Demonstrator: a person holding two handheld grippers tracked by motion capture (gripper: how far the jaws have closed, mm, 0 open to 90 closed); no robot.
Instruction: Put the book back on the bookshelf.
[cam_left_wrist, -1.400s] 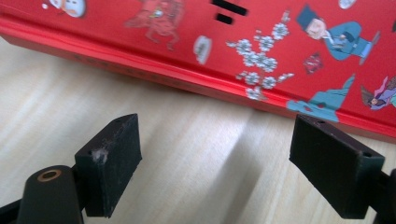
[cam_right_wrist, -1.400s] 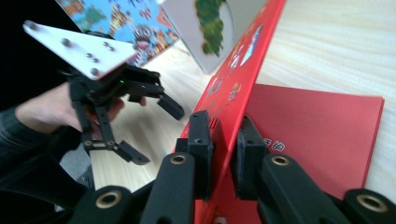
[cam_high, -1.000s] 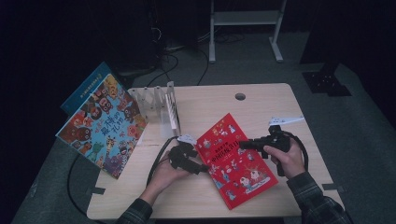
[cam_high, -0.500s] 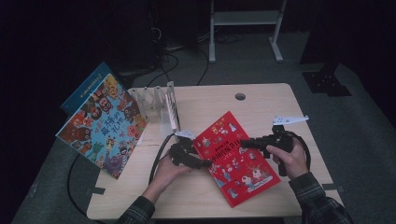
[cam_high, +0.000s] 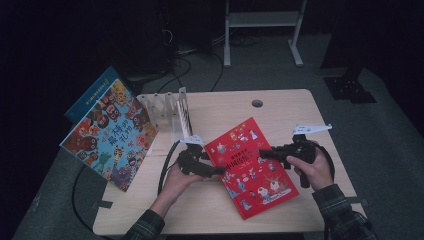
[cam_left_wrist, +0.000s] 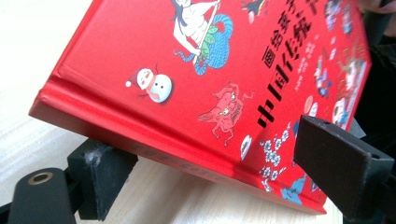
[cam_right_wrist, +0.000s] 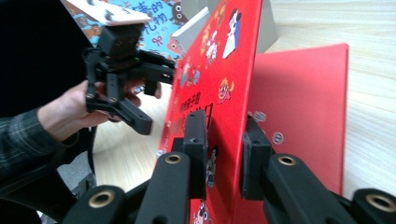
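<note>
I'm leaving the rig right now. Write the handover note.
Left claw: open, jaws straddling the red book's spine edge, lower jaw under it.
Right claw: jaws have just been opening; the cover stands upright between them, and the pads seem eased off.
Things: the book is at the middle of the table. The rack is behind and to the left, with blue books leaning by it.
Done: cover lifted, spine edge off the table.
Left, probably: re-grip before the cover drops, then stand the book in the rack, whose slots look free.
</note>
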